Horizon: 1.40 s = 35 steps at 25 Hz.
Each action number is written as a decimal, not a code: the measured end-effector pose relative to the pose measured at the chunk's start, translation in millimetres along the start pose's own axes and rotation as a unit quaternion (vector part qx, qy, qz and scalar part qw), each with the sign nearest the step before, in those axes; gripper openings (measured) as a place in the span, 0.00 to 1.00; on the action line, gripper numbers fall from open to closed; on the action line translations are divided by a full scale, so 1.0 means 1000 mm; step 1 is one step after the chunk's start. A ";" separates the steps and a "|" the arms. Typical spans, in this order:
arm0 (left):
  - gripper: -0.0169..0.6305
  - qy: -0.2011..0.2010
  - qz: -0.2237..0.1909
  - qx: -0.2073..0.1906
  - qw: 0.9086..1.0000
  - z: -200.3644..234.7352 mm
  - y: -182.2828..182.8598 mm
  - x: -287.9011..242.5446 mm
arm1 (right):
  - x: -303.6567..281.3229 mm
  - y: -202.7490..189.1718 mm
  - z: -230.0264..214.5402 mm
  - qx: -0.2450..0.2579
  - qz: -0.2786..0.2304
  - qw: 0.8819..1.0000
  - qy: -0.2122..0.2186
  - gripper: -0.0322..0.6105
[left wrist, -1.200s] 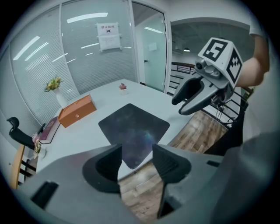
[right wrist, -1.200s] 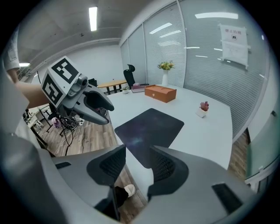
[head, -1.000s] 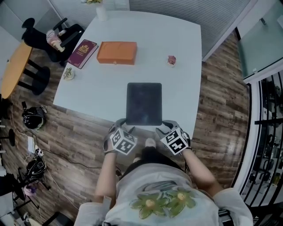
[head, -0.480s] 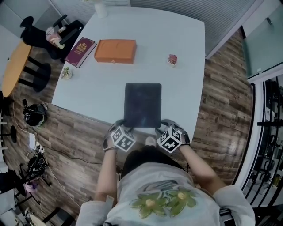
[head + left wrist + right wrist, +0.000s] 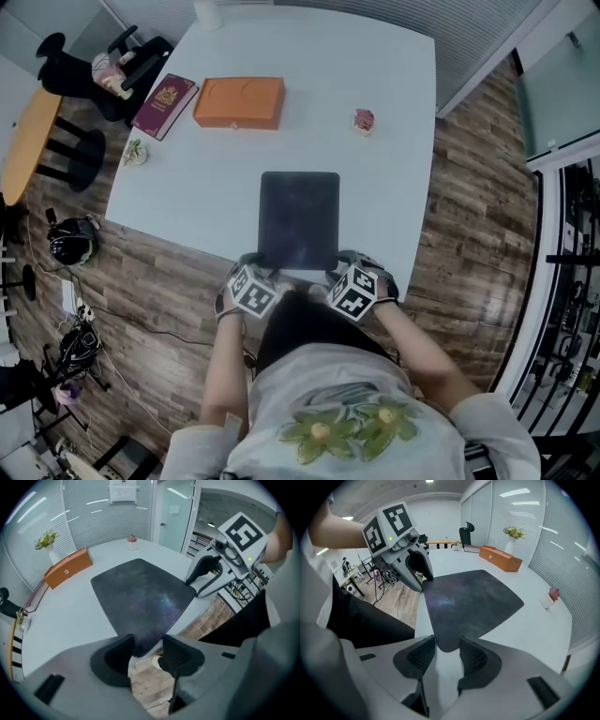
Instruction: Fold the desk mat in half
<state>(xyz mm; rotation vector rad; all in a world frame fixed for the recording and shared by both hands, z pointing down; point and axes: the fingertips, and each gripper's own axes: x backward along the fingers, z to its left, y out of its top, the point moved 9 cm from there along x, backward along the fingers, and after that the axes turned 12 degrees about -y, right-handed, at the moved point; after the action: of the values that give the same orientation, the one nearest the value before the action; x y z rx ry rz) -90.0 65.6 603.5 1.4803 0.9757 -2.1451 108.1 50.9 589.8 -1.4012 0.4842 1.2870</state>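
- Brown wood-plank floor (image 5: 469,234) surrounds the table on the near, left and right sides
- White square table (image 5: 375,84) fills the upper middle of the head view, with its near edge just in front of the person
- Dark grey rectangular desk mat (image 5: 299,220) lies flat and unfolded on the table, one short edge at the table's near edge; in the left gripper view its near left corner reaches the table edge, with floor showing below it
- Orange rectangular box (image 5: 239,101) sits on the far left part of the table, well apart from the mat
- Maroon hardcover book (image 5: 165,94) lies just left of the box, near the table's left edge
- Left gripper (image 5: 255,265), grey with a black-and-white marker cube, points steeply down at the mat's near left corner; its jaws stand apart with that corner between them, and the pads are not pressed on it
- Right gripper (image 5: 339,263), the same build, is at the mat's near right corner; its jaws are also released, and the rounded corner sits in the gap without being pinched
- Small pink object (image 5: 364,119) stands alone toward the table's far right
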 end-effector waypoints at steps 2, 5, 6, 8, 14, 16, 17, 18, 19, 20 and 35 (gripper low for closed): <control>0.33 0.002 0.000 0.002 1.000 0.003 -0.001 0.000 | -0.001 0.002 -0.001 -0.002 0.003 1.000 0.005 0.32; 0.33 -0.005 0.004 0.009 1.000 0.003 0.002 0.000 | -0.001 0.002 -0.001 -0.006 0.003 1.000 0.001 0.29; 0.33 -0.008 0.006 0.011 1.000 0.002 0.003 0.001 | 0.000 0.002 -0.001 -0.007 0.003 1.000 -0.002 0.27; 0.32 -0.014 0.008 0.017 1.000 0.003 0.004 0.002 | 0.000 0.002 -0.001 -0.008 0.001 1.000 -0.009 0.24; 0.18 -0.022 -0.003 0.022 1.000 0.013 0.004 0.006 | -0.001 0.005 -0.004 -0.001 0.004 1.000 -0.016 0.15; 0.17 -0.030 -0.001 0.019 0.999 0.014 0.005 0.006 | 0.000 0.006 -0.005 -0.007 0.006 1.000 -0.014 0.15; 0.16 -0.035 0.000 0.018 0.999 0.015 0.005 0.007 | 0.001 0.006 -0.005 -0.010 0.007 1.000 -0.014 0.14; 0.16 -0.040 0.000 0.018 0.999 0.015 0.005 0.007 | 0.002 0.007 -0.006 -0.015 0.007 1.000 -0.015 0.14; 0.16 -0.044 0.000 0.018 0.999 0.015 0.005 0.007 | 0.004 0.008 -0.006 -0.022 0.006 1.000 -0.016 0.14; 0.16 -0.047 0.000 0.017 0.999 0.015 0.004 0.008 | 0.006 0.009 -0.007 -0.030 0.005 0.999 -0.017 0.14; 0.16 -0.040 -0.068 0.024 0.997 0.007 0.013 0.039 | 0.031 0.018 -0.023 -0.117 -0.010 0.992 -0.042 0.13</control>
<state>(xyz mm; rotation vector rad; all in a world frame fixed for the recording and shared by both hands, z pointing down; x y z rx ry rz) -101.1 55.2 564.6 1.3735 1.0315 -2.3197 112.6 36.7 549.7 -1.5325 0.2666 1.4151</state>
